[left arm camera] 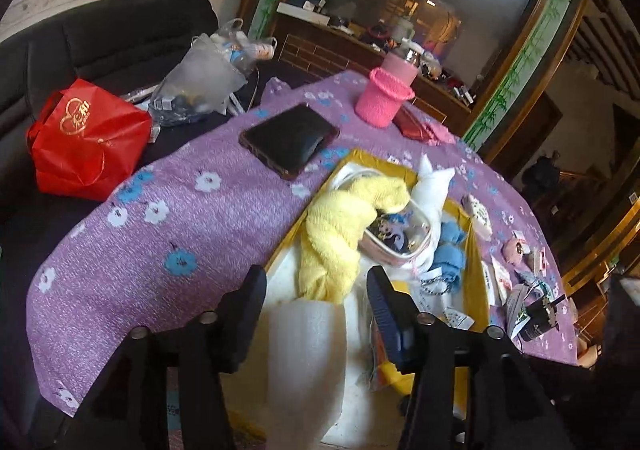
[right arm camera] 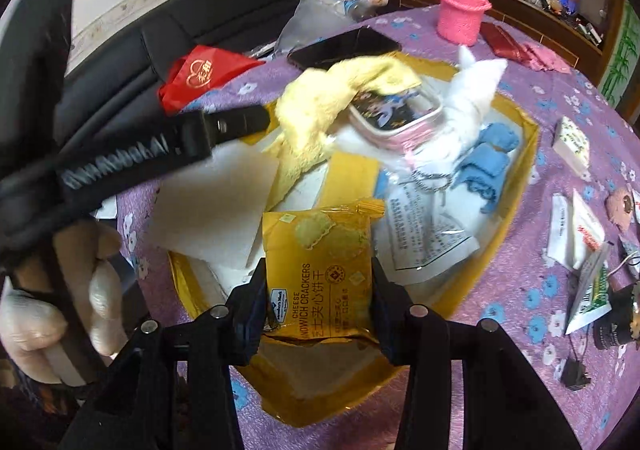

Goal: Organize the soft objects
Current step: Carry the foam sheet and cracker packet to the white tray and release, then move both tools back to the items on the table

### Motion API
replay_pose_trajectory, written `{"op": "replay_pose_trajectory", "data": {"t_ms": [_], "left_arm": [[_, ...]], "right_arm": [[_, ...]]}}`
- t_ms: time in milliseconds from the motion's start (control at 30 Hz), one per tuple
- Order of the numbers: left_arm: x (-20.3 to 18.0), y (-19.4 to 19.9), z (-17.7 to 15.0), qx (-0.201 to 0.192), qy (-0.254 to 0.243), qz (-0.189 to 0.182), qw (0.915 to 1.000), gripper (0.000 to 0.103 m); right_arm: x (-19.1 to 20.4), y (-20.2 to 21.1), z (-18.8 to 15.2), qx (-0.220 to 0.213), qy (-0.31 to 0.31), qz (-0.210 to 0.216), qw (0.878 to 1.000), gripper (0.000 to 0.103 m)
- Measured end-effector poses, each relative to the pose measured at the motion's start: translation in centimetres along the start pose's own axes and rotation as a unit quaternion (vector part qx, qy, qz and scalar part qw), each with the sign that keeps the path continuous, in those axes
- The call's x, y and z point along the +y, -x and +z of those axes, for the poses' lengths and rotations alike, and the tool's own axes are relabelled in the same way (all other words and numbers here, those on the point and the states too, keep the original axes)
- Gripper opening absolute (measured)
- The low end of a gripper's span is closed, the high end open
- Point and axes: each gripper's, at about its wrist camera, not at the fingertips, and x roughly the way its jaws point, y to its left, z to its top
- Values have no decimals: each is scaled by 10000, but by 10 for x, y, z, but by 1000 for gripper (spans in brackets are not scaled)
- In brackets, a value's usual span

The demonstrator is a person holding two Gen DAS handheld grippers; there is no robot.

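Note:
A yellow box [right arm camera: 524, 154] on the purple flowered tablecloth holds a yellow towel [left arm camera: 340, 226], a white cloth [left arm camera: 430, 186], blue cloths [left arm camera: 450, 250] and a clear pouch [left arm camera: 396, 238]. My right gripper [right arm camera: 318, 286] is shut on a yellow cracker packet [right arm camera: 320, 262] above the box's near end. My left gripper [left arm camera: 316, 290] is open and empty over the box's near end, just short of the yellow towel. It also shows in the right wrist view [right arm camera: 236, 122], beside the towel [right arm camera: 320, 98], with the hand that holds it.
A black phone [left arm camera: 290, 138], a pink knitted holder [left arm camera: 384, 98] and a red wallet [left arm camera: 414, 122] lie beyond the box. Small packets [right arm camera: 576, 234] lie to its right. A red bag [left arm camera: 84, 142] and plastic bags sit on the dark sofa at left.

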Motion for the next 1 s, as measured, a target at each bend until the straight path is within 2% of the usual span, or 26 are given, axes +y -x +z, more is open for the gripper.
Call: {"op": "replay_pose_trajectory", "data": {"t_ms": [67, 200, 267, 400, 567, 1000], "left_arm": [[-2, 5, 2, -76, -31, -5, 10000, 56], [-10, 11, 3, -186, -205, 73, 9996, 59], [-17, 12, 3, -243, -339, 236, 9989, 60], [-30, 15, 2, -346, -598, 566, 9960, 60], [-45, 15, -2, -333, -821, 749, 9932, 60], [-108, 22, -19, -332, -1480, 839, 9849, 60]], "right_arm": [[2, -2, 0, 11, 17, -8, 10000, 66], [8, 3, -4, -110, 170, -117, 9997, 72], [7, 6, -6, -162, 172, -129, 9996, 75], [-5, 17, -11, -303, 3, -102, 9995, 76], [-22, 40, -19, -628, -242, -20, 9977, 77], [-97, 86, -54, -1240, -1206, 30, 9849, 78]]}}
